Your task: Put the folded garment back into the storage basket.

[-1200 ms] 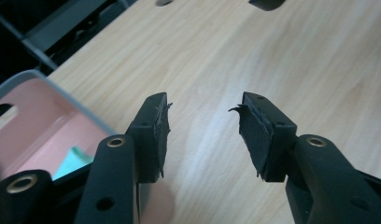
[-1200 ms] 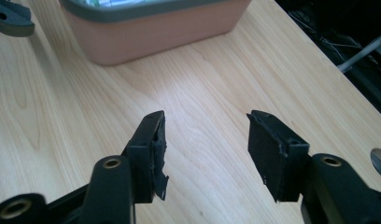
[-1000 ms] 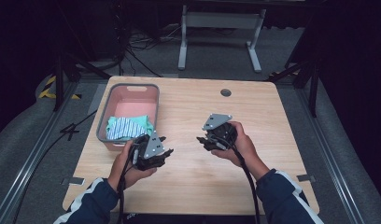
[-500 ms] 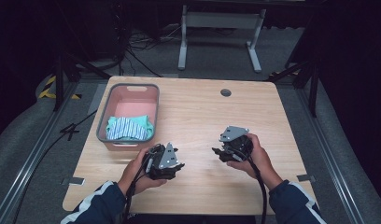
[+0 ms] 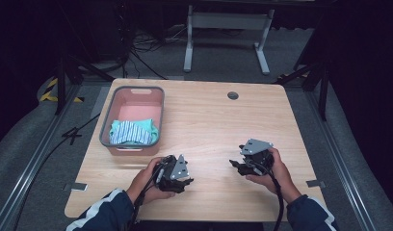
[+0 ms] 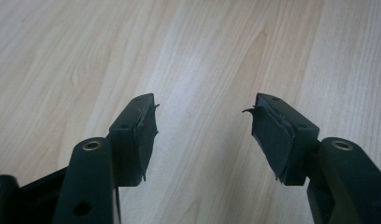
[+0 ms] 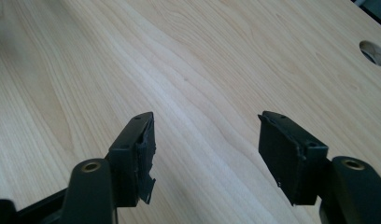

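Left tongs (image 6: 202,112) just opening, nothing btwn, above bare wood table (image 6: 202,46).

a: what's nearest the hands?
b: a pink basket (image 5: 133,103) with a grey rim, standing upright on the table's left half, up-left of the left hand.
a: and in it?
b: a folded cloth (image 5: 132,132), teal with white stripes, lying at the basket's near end.
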`<action>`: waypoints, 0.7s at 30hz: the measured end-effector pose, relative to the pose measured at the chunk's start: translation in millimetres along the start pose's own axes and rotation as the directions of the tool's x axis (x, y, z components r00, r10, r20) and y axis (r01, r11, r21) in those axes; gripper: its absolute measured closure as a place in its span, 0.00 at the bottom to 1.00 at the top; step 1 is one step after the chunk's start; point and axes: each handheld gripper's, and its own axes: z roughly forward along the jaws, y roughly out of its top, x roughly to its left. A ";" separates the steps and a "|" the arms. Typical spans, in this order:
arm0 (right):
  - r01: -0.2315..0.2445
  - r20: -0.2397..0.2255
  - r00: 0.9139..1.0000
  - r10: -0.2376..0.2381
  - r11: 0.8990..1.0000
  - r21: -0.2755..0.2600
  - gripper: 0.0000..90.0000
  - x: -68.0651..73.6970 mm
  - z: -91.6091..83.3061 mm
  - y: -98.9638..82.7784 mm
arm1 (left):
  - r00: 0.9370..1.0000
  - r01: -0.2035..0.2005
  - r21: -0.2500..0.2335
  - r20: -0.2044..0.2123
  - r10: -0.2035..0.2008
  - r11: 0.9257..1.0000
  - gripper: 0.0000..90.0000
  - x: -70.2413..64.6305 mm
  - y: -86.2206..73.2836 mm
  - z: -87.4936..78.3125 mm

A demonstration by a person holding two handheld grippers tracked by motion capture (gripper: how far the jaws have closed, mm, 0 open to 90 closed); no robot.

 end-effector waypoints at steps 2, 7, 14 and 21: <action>-0.002 0.000 1.000 0.002 1.000 0.003 0.41 -0.9 -1.3 -7.6 | 1.000 -0.001 0.008 0.012 0.000 1.000 0.44 -1.0 -1.5 2.0; -0.044 0.005 0.999 0.044 0.999 0.012 0.39 -4.3 -5.8 -30.5 | 0.999 0.004 0.021 0.038 -0.005 1.000 0.41 -5.1 -7.6 9.5; -0.131 0.020 0.991 0.130 0.991 0.013 0.36 -9.0 -11.0 -57.1 | 0.995 0.044 0.010 0.085 -0.045 0.999 0.36 -6.3 -14.1 16.1; -0.204 0.002 0.979 0.204 0.979 0.005 0.34 -8.8 -16.6 -80.4 | 0.987 0.090 -0.005 0.134 -0.088 0.996 0.33 -4.9 -20.1 20.9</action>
